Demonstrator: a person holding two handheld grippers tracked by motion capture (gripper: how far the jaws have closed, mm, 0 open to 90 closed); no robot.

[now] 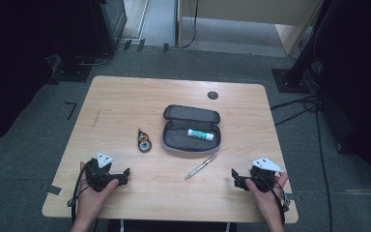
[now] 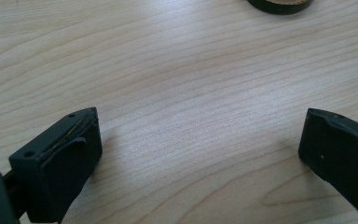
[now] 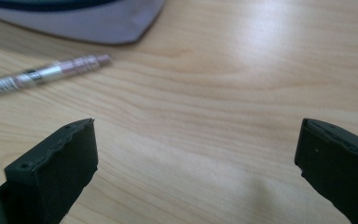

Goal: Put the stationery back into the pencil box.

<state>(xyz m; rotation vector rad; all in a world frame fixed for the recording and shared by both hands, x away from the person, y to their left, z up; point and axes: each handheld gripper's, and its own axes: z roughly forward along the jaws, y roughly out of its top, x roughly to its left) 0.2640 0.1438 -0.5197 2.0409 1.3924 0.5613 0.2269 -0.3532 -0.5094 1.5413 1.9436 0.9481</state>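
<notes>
An open grey pencil case (image 1: 191,130) lies in the middle of the wooden table (image 1: 125,96), with a white and green glue stick (image 1: 200,135) inside it. A silver pen (image 1: 200,167) lies on the wood just in front of the case. Left of the case sits a small black and gold round item (image 1: 144,141). My left gripper (image 1: 127,173) rests near the front left edge, open and empty, seen close up in the left gripper view (image 2: 200,135). My right gripper (image 1: 234,177) sits at the front right, open and empty (image 3: 196,140), with the pen (image 3: 42,74) and the case's edge (image 3: 98,23) ahead of it.
A small black disc (image 1: 213,95) is set into the table near its far edge. Dark stands and cables (image 1: 299,104) surround the table on the grey carpet. The round item's rim (image 2: 279,4) shows at the top of the left gripper view.
</notes>
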